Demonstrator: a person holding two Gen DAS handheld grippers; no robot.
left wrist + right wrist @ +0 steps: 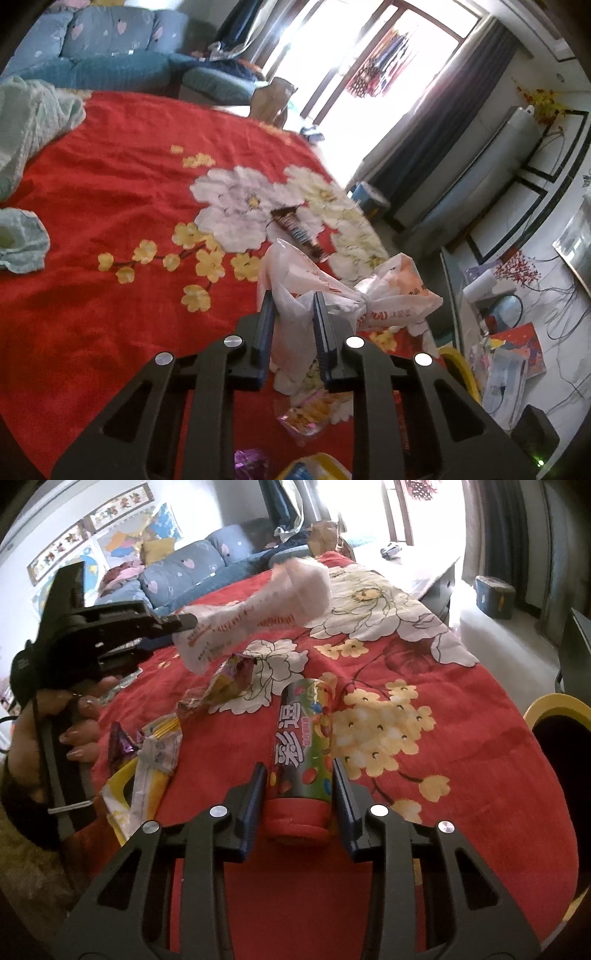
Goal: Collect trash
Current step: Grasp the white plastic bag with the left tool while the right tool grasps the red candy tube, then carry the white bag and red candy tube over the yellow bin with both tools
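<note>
Behind left claw, bag part-hidden

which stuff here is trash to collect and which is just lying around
Trash for the job:
plastic bag, held in the left tool
candy tube, between the right tool's fingers
chocolate wrapper
crumpled wrappers

Just lying about:
red floral cloth
pale green fabric
blue sofa

One bag, one tube, two claws.
</note>
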